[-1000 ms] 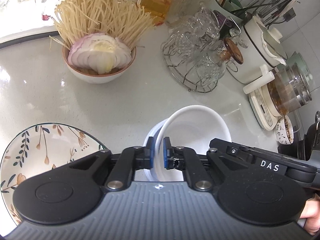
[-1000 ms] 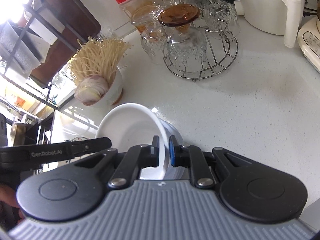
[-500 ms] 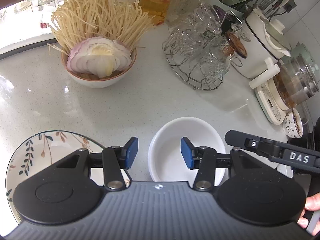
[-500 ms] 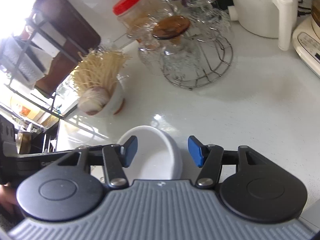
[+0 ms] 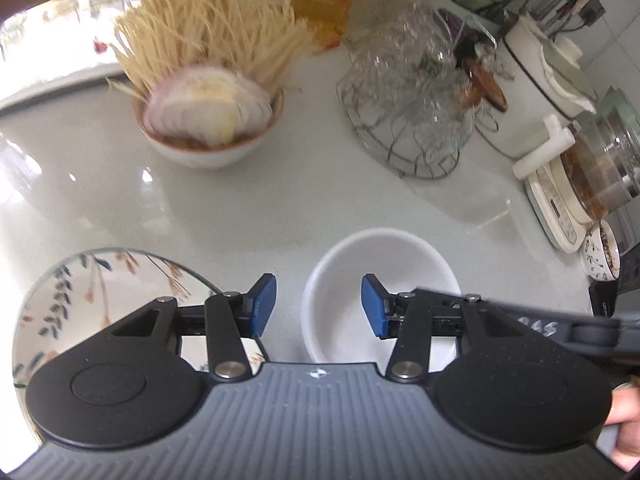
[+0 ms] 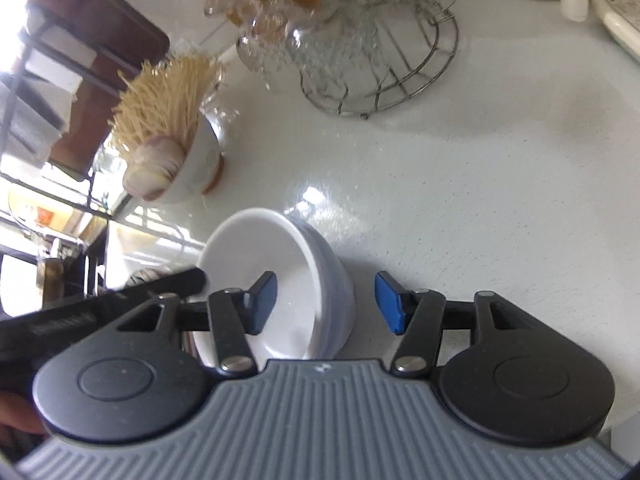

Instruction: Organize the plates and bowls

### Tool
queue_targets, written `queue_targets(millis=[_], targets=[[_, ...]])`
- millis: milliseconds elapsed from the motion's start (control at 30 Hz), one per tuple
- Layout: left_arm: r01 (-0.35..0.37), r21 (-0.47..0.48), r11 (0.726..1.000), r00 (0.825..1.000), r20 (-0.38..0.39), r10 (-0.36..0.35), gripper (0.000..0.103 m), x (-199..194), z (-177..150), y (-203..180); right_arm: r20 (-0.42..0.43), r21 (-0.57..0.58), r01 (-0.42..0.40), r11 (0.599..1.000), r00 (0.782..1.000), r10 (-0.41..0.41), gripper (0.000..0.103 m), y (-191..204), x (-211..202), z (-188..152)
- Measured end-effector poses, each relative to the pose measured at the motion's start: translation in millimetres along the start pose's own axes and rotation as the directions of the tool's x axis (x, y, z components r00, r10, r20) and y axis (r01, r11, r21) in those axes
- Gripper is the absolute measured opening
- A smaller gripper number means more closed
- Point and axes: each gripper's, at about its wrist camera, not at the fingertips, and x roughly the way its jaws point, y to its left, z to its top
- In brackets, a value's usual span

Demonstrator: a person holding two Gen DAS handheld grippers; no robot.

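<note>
Left wrist view: the left gripper has its jaws spread wide and grasps nothing; its blue pads stand apart on either side of the near-left rim of a plain white ceramic bowl, without touching it. That bowl sits upright on the pale speckled countertop, directly ahead of the gripper. Just left of it lies a round white plate with a leaf-and-flower pattern, flat on the counter and partly covered by the left finger linkage. Farther back stands a white bowl filled with sliced onion and enoki mushrooms. To its right, a round wire rack holding upturned clear glasses occupies the counter, with a white electric pot and a glass kettle on a cream base along the right edge. Part of the other tool crosses the lower right of this view. Right wrist view: the right gripper is likewise released, jaws wide, holding nothing. One pad lies in front of the interior of the white bowl, the other is over bare countertop to its right; the bowl wall stands between them, contact not evident. The onion-and-mushroom bowl and the wire rack appear beyond, blurred.
</note>
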Motion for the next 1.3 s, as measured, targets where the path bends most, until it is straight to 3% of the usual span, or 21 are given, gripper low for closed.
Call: queue_targets(millis=[200, 333, 833, 1133, 1300], targets=[[0.002, -0.023, 1.0, 1.0, -0.019, -0.002, 0.053, 4, 4, 5, -0.034, 0.01, 0.001, 1.0, 0.999, 0.0, 0.047, -3, 15, -3], [-0.005, -0.023, 1.0, 0.999, -0.04, 0.004, 0.053, 8, 2, 3, -0.048, 0.041, 0.001, 0.999, 0.999, 0.001, 0.027, -8, 19, -5], [-0.005, 0.03, 1.0, 0.997, -0.079, 0.007, 0.053, 23, -1, -16, -0.028, 0.129, -0.019, 0.992, 0.999, 0.023, 0.023, -28, 3, -15], [0.031, 0.038, 0.999, 0.994, -0.107, -0.027, 0.041, 36, -5, -25, -0.001, 0.153, -0.011, 0.988, 1.0, 0.011, 0.022, -38, -10, -15], [0.051, 0.051, 0.997, 0.992, -0.114, -0.045, 0.018, 43, -5, -31, 0.015, 0.145, -0.019, 0.989, 1.0, 0.017, 0.022, -38, -18, -17]])
